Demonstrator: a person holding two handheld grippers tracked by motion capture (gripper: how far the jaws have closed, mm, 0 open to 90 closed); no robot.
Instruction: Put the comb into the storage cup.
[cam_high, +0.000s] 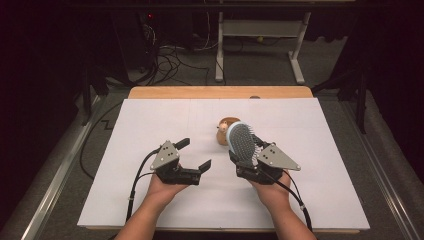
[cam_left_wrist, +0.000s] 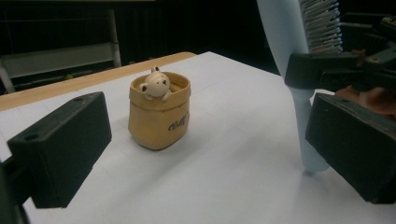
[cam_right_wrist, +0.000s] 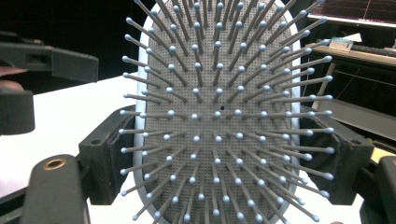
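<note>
Right gripper (cam_high: 245, 162), at 5 o'clock on the white sheet (cam_high: 150, 120), is clamped on a pale blue hairbrush (cam_high: 242, 141); its jaws press both edges of the head. The brush stands upright with its handle tip on the sheet and bristles facing the hand. Left gripper (cam_high: 194, 154), at 7 o'clock, holds nothing, jaws wide apart. A tan pot (cam_high: 224, 131) with a small figure (cam_left_wrist: 155, 84) inside stands just beyond the brush, at 11 o'clock from it.
</note>
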